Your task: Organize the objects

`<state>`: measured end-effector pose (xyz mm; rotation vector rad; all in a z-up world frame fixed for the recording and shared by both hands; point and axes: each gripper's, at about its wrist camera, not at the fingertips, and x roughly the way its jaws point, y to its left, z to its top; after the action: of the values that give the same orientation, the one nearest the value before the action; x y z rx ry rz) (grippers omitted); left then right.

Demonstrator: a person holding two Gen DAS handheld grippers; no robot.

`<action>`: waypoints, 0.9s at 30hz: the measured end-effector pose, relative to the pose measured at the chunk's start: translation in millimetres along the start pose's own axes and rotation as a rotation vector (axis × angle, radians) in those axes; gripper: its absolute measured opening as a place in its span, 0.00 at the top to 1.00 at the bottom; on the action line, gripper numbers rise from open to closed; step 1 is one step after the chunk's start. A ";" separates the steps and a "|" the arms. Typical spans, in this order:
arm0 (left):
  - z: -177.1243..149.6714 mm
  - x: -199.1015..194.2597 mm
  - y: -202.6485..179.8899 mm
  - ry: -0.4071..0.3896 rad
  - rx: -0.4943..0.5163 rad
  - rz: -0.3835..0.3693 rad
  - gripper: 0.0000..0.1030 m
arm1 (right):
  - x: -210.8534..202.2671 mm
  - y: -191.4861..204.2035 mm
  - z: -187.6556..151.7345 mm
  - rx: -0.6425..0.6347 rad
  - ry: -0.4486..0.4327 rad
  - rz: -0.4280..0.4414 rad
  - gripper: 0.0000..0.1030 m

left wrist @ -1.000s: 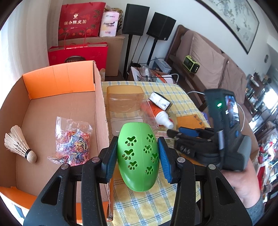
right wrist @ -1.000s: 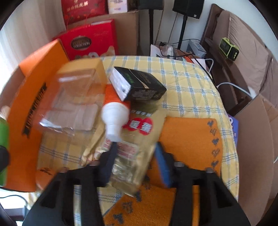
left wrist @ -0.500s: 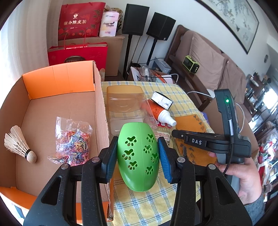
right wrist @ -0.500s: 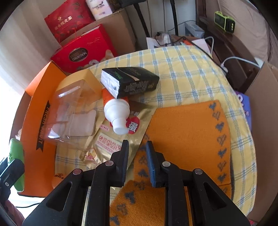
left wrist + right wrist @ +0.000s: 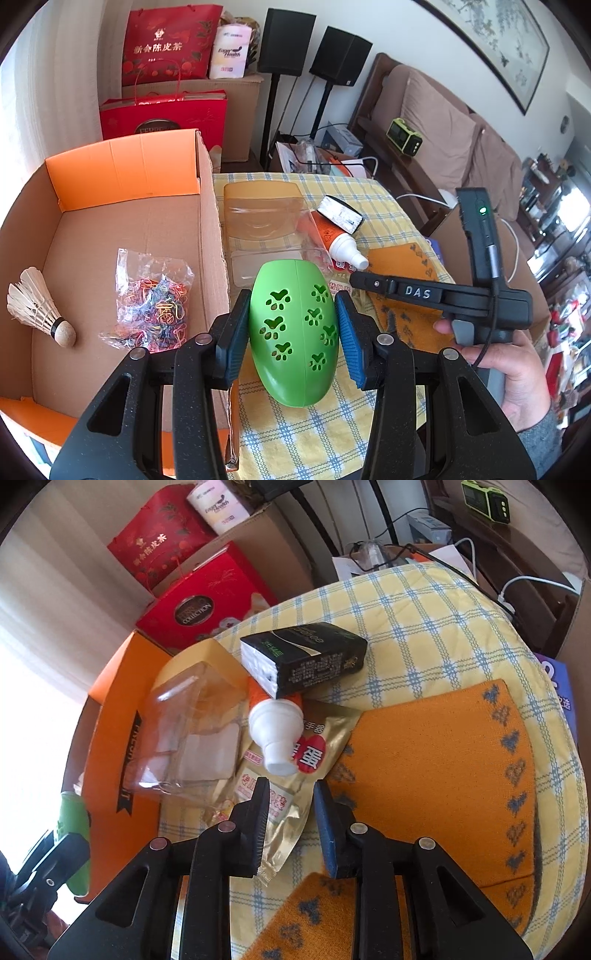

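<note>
Green egg (image 5: 295,328) sat pinched upright in the left gripper (image 5: 293,332), box (image 5: 110,229) just left of it, while the right gripper (image 5: 290,819) hovered parted over the gold packet (image 5: 291,797).

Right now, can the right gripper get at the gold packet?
Probably yes: the right gripper is open with the gold packet between its fingers. The tube lies on the packet's far end, which may drag.
</note>
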<state>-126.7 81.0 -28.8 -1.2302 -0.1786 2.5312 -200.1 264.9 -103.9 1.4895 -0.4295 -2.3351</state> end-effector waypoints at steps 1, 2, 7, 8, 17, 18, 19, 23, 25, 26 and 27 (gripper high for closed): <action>-0.1 -0.7 -0.2 -0.001 -0.001 -0.001 0.60 | 3.0 -1.4 -0.9 0.005 0.013 -0.003 0.76; -0.1 -0.6 -0.4 -0.001 -0.001 0.000 0.60 | 5.7 -2.4 -2.0 0.011 0.022 0.007 0.76; -0.3 -1.9 -1.1 -0.002 -0.004 0.000 0.60 | 9.0 10.3 -3.8 -0.044 0.010 -0.080 0.89; -0.8 -2.4 -1.2 -0.002 -0.003 -0.002 0.60 | 9.8 12.8 -4.0 -0.058 0.003 -0.107 0.92; -0.7 -2.9 0.5 -0.004 0.006 -0.002 0.60 | -3.8 25.2 -12.4 -0.134 -0.064 -0.184 0.92; -0.6 -3.6 1.1 -0.007 0.007 -0.001 0.60 | -5.8 27.5 -11.0 -0.143 -0.072 -0.190 0.91; -0.7 -4.4 1.4 -0.010 0.005 -0.002 0.60 | -8.4 29.3 -9.8 -0.153 -0.080 -0.198 0.90; 1.4 -7.3 3.2 -0.017 -0.001 -0.006 0.60 | -18.2 33.3 -2.1 -0.173 -0.102 -0.188 0.84; 2.5 -8.2 3.7 -0.018 -0.002 -0.006 0.60 | -19.8 34.7 1.2 -0.175 -0.094 -0.177 0.78; 2.9 -9.1 4.0 -0.020 -0.002 -0.005 0.60 | -19.9 36.8 0.9 -0.181 -0.088 -0.168 0.77; 2.9 -10.0 4.3 -0.022 -0.003 -0.005 0.60 | -19.8 40.0 -0.3 -0.194 -0.081 -0.157 0.76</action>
<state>-124.2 73.7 -20.6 -1.2024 -0.1903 2.5417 -187.3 237.6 -71.0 1.3852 -0.1043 -2.4832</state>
